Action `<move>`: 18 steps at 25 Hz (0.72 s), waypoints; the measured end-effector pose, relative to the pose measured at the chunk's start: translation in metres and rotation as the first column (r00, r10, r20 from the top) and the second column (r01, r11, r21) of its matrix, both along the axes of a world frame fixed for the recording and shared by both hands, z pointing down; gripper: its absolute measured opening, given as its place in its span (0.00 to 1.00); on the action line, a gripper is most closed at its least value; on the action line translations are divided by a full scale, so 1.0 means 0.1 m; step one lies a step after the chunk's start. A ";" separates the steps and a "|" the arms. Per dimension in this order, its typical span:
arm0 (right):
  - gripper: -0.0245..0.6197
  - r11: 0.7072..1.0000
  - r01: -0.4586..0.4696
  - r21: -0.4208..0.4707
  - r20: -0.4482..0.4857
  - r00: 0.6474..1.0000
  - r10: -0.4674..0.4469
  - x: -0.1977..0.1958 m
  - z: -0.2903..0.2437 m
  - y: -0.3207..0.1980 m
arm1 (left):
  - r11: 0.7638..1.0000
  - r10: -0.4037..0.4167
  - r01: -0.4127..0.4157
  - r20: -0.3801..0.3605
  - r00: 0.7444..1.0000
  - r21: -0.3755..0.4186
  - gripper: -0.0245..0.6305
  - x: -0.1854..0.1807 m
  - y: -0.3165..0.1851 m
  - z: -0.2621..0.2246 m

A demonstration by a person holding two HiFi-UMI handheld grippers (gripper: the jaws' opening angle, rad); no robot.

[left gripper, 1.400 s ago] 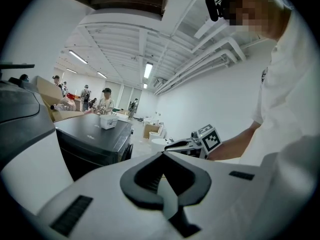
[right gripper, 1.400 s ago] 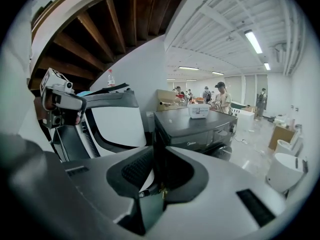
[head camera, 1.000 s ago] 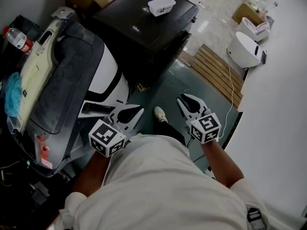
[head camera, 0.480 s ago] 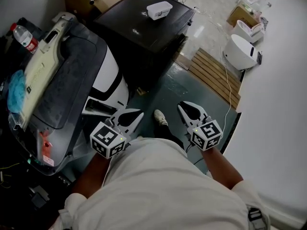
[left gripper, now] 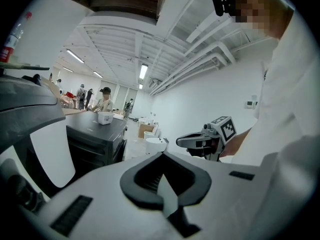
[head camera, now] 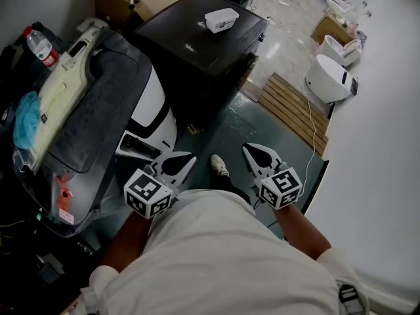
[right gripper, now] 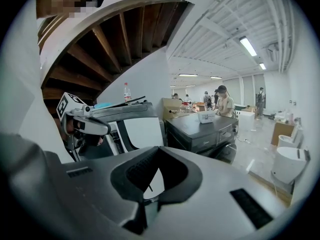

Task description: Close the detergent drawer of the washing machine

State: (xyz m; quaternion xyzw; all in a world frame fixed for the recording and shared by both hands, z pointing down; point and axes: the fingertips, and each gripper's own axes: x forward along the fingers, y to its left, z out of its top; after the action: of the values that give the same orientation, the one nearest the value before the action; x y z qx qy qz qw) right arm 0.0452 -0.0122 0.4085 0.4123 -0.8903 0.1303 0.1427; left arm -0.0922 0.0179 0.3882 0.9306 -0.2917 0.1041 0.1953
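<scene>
Left gripper (head camera: 184,159) and right gripper (head camera: 253,153), fingers pressed together and empty, hover near the detergent drawer (head camera: 136,146) (jutting from the washing machine (head camera: 154,107), left), where an off-centre shove might jam it crooked.

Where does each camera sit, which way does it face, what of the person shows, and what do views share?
Head view: on the head, steeply down at the washing machine, floor; shows left tool, right tool, forearms, torso.
Left gripper view: on the left tool, along its shut jaws; shows right tool, shirt.
Right gripper view: on the right tool, along its shut jaws toward the washing machine; shows left tool.
Shared: all show the black cabinet bearing a white box.
</scene>
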 end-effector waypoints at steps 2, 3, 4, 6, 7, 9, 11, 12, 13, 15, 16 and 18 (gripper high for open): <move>0.05 1.000 0.001 -0.001 -0.003 1.000 -0.001 0.00 0.00 0.01 | 1.000 -0.001 0.001 -0.005 1.000 -0.003 0.03 0.00 0.01 0.01; 0.05 1.000 0.002 -0.002 -0.003 1.000 -0.002 0.00 0.00 0.02 | 1.000 -0.001 0.001 -0.006 1.000 -0.005 0.03 0.00 0.02 0.01; 0.05 1.000 0.003 -0.002 -0.004 1.000 -0.003 -0.01 0.00 0.03 | 1.000 0.000 0.000 -0.006 1.000 -0.007 0.03 0.00 0.03 0.02; 0.05 1.000 0.005 -0.003 -0.005 1.000 -0.005 -0.02 0.01 0.04 | 1.000 0.002 -0.002 -0.006 1.000 -0.009 0.03 0.00 0.04 0.04; 0.05 1.000 0.006 -0.004 -0.005 1.000 -0.006 -0.02 0.01 0.04 | 1.000 0.002 -0.002 -0.006 1.000 -0.010 0.03 0.00 0.04 0.04; 0.05 1.000 0.006 -0.005 -0.004 1.000 -0.006 -0.02 0.01 0.04 | 1.000 0.002 -0.002 -0.007 1.000 -0.012 0.03 0.00 0.05 0.05; 0.05 1.000 0.004 -0.007 0.000 1.000 -0.004 -0.02 0.01 0.06 | 1.000 0.002 -0.003 -0.007 1.000 -0.015 0.03 0.00 0.05 0.06; 0.05 1.000 0.004 -0.008 0.001 1.000 -0.004 -0.02 0.01 0.06 | 1.000 0.003 -0.003 -0.007 1.000 -0.016 0.03 0.00 0.06 0.06; 0.05 1.000 0.004 -0.008 0.001 1.000 -0.004 -0.02 0.01 0.07 | 1.000 0.004 -0.004 -0.006 1.000 -0.016 0.03 0.00 0.06 0.06; 0.05 1.000 0.004 -0.008 0.003 1.000 -0.004 -0.03 0.00 0.08 | 1.000 0.005 -0.006 -0.007 1.000 -0.015 0.03 0.00 0.06 0.06; 0.05 1.000 0.004 -0.008 0.005 1.000 -0.004 -0.03 0.00 0.08 | 1.000 0.006 -0.006 -0.008 1.000 -0.015 0.03 0.01 0.06 0.06; 0.05 1.000 0.003 -0.008 0.007 1.000 -0.003 -0.03 0.00 0.08 | 1.000 0.006 -0.006 -0.009 1.000 -0.017 0.03 0.01 0.06 0.06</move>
State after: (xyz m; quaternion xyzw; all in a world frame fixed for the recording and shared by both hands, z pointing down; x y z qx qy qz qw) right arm 0.0421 -0.0041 0.4090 0.4097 -0.8910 0.1352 0.1417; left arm -0.0912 0.0238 0.3946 0.9302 -0.2871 0.1029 0.2044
